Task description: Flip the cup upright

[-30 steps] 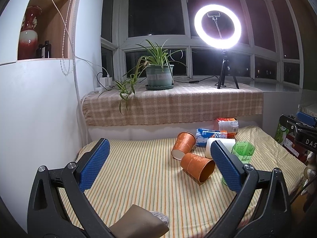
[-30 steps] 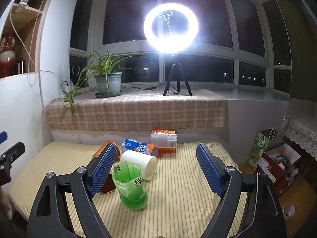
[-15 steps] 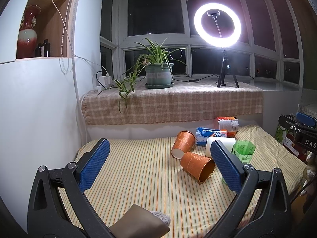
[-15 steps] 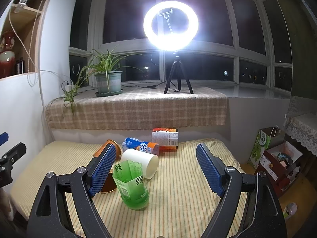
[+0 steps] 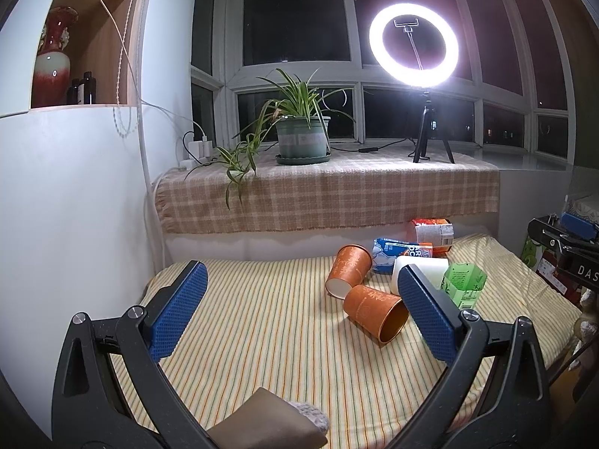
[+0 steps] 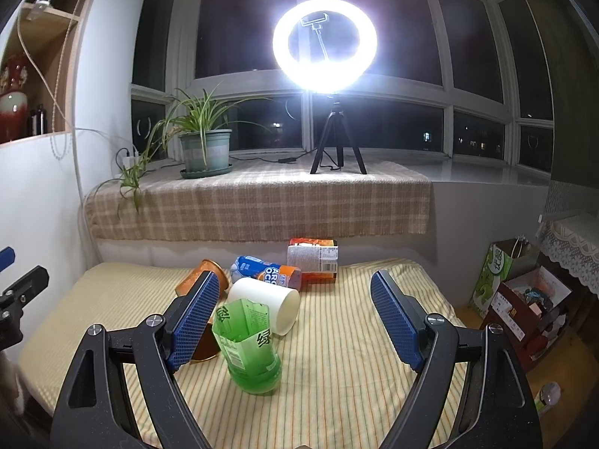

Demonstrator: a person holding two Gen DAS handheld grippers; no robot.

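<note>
Both the left gripper [image 5: 299, 310] and right gripper [image 6: 295, 318] hung with jaws spread, holding nothing. Two orange paper cups [image 5: 376, 314] lay toppled beside the white cup [image 6: 264, 305].

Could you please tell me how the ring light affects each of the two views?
Right wrist view: the round white ring light on a black tripod blooms heavily, washing out its rim. Left wrist view: it stays crisp, with mild halo; window frames bow from fisheye distortion in both.
</note>
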